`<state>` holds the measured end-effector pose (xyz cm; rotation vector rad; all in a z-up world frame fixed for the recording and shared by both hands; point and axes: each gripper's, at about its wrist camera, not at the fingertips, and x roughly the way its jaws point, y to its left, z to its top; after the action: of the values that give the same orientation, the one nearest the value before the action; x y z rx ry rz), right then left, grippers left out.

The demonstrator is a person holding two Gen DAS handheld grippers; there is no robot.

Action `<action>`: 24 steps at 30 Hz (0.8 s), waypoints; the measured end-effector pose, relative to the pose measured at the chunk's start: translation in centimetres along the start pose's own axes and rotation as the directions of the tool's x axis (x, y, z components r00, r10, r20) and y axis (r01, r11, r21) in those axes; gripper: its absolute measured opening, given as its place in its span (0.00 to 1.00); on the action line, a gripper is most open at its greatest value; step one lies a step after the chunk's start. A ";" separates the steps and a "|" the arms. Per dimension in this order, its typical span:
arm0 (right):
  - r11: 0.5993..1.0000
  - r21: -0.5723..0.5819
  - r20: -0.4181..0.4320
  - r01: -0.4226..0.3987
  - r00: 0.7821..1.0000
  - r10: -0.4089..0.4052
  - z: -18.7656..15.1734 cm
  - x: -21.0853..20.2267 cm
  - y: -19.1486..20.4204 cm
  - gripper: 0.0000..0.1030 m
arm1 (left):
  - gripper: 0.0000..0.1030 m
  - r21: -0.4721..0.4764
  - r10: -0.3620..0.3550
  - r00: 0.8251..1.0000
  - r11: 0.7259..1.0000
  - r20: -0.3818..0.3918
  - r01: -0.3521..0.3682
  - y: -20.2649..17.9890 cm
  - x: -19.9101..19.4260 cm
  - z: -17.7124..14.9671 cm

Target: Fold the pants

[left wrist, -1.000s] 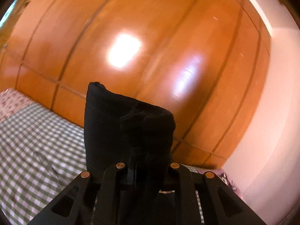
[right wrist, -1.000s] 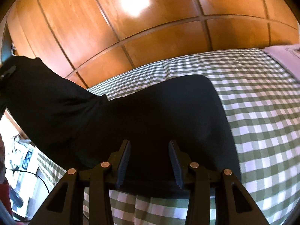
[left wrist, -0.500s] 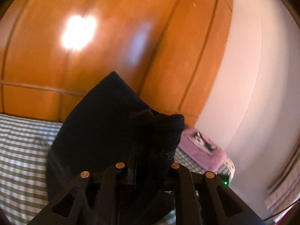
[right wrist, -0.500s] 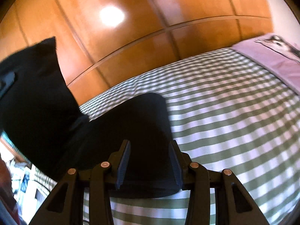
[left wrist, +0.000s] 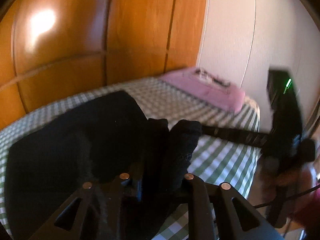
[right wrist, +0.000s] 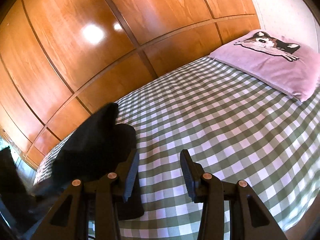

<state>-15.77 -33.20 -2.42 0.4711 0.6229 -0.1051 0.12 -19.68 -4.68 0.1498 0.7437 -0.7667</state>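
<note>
The black pants (left wrist: 80, 140) lie bunched on the green checked bed (left wrist: 220, 160). My left gripper (left wrist: 158, 160) is shut on a bunched edge of the pants and holds it just above the bed. In the right wrist view the pants (right wrist: 94, 144) lie folded at the left on the bed (right wrist: 220, 130). My right gripper (right wrist: 159, 172) is open and empty, just right of the pants, over the sheet. It also shows at the right of the left wrist view (left wrist: 284, 120), blurred.
A pink pillow with a cat picture (right wrist: 270, 64) lies at the head of the bed. Wooden wardrobe panels (right wrist: 100, 40) run along the far side. A white wall (left wrist: 250, 30) stands behind the pillow. The near bed edge (right wrist: 200, 230) is close below my right gripper.
My left gripper has swung right and down, bringing the held pants edge over the rest of the pants. My right gripper has moved right, off the pants.
</note>
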 end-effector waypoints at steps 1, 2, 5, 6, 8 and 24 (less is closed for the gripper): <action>1.000 0.000 -0.003 -0.001 1.000 0.001 -0.1 0.0 0.1 0.42 | 0.30 -0.005 -0.017 0.999 1.000 -0.035 0.017 -0.1 0.7 -0.4; 1.000 -0.002 -0.005 0.000 1.000 0.000 -0.1 0.2 0.0 0.42 | 0.34 -0.008 -0.037 0.998 0.999 -0.043 0.036 0.4 0.8 -0.9; 1.000 -0.006 -0.009 -0.004 1.000 0.004 0.0 0.9 0.1 0.42 | 0.49 0.024 -0.122 0.993 0.992 -0.012 0.122 -1.1 0.1 -1.5; 1.000 -0.007 -0.010 -0.008 1.000 0.008 0.0 0.9 0.2 0.42 | 0.51 0.031 -0.158 0.987 0.987 -0.010 0.159 -1.4 -0.3 -1.5; 1.000 -0.014 -0.012 -0.024 1.000 0.024 0.1 1.1 0.6 0.42 | 0.51 0.035 -0.218 0.976 0.975 0.000 0.218 -1.4 -1.3 -1.5; 0.958 -0.252 -0.190 -0.133 0.978 0.086 -2.7 4.4 7.9 0.20 | 0.51 -0.417 0.401 0.915 0.824 -0.049 -0.384 14.7 -7.7 -6.2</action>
<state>-11.79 -24.72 -3.81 0.2570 0.7724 0.1271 2.96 -2.27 -6.16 -0.1032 0.7897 -0.2015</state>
